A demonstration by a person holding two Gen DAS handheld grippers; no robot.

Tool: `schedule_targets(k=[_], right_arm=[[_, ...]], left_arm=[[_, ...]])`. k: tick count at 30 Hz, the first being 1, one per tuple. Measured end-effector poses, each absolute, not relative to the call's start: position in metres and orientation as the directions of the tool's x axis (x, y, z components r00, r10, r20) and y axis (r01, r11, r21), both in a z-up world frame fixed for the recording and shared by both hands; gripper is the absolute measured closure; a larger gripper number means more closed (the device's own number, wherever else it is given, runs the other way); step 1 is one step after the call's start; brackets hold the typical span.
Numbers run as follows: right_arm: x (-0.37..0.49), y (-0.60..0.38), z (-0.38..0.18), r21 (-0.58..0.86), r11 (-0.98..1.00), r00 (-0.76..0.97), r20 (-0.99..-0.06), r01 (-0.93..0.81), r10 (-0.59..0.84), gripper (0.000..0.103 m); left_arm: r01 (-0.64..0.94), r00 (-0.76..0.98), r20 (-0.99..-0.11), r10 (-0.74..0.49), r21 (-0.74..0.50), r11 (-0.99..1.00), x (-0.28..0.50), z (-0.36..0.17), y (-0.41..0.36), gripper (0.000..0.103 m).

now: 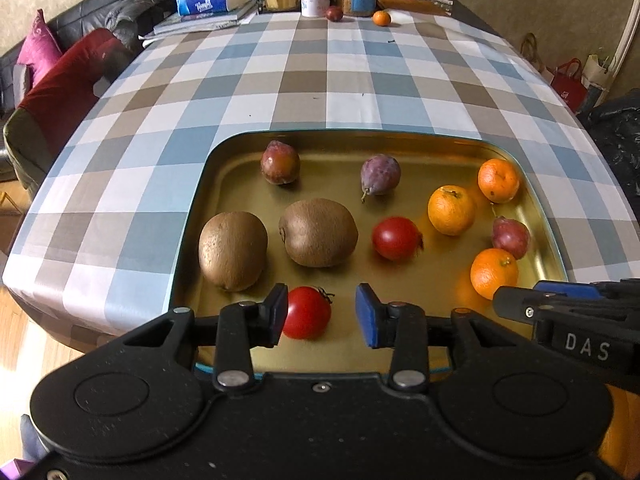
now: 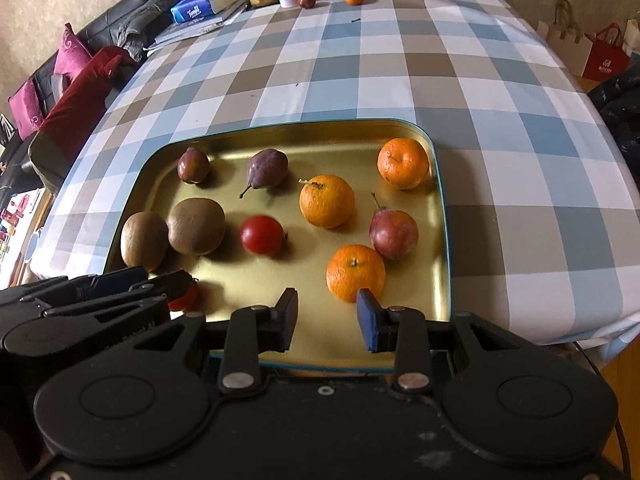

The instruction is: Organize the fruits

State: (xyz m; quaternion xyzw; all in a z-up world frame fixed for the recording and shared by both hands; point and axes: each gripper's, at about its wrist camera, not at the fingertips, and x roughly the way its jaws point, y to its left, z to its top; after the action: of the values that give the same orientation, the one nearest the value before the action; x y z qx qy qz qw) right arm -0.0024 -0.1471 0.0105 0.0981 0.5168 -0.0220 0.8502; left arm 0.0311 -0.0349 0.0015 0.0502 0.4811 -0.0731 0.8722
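Golden metal is seen under all the fruit: a shallow tray point(image 1: 224, 160) stands on the checked tablecloth point(image 1: 280, 80), and it holds two kiwis, three oranges, three plums and two tomatoes. The near tomato point(image 1: 306, 312) lies at the front edge of the tray, directly between the fingers of the left gripper point(image 1: 322, 314). The dark pad on the left side seems to touch it, while a clear gap is left at the blue pad, so the tomato is not squeezed; the jaws are narrow but loose. The tomato is round, so no long axis must be considered. The right gripper point(image 2: 328, 318) is held over the bare front of the tray with its jaws nearly closed and nothing between them; the near orange point(image 2: 356, 272) lies just beyond its right finger. The left hand is judged clearly nearer to the tomato, the right hand to the oranges. One plum and one orange are still left far off on the cloth.
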Motion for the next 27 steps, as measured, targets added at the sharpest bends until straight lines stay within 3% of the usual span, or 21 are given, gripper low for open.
schedule_targets(k=[15, 27], right_arm=[[-0.05, -0.14, 0.008, 0.112, 0.98, 0.539, -0.842, 0.165, 0.006, 0.067], [-0.063, -0.142, 0.012, 0.114, 0.978, 0.562, -0.827, 0.173, -0.003, 0.067]], left_arm=[[0.16, 0.61, -0.792, -0.032, 0.083, 0.984, -0.009, 0.001, -0.038, 0.055], [0.149, 0.619, -0.784, -0.053, 0.051, 0.987, -0.02, 0.006, -0.034, 0.055]])
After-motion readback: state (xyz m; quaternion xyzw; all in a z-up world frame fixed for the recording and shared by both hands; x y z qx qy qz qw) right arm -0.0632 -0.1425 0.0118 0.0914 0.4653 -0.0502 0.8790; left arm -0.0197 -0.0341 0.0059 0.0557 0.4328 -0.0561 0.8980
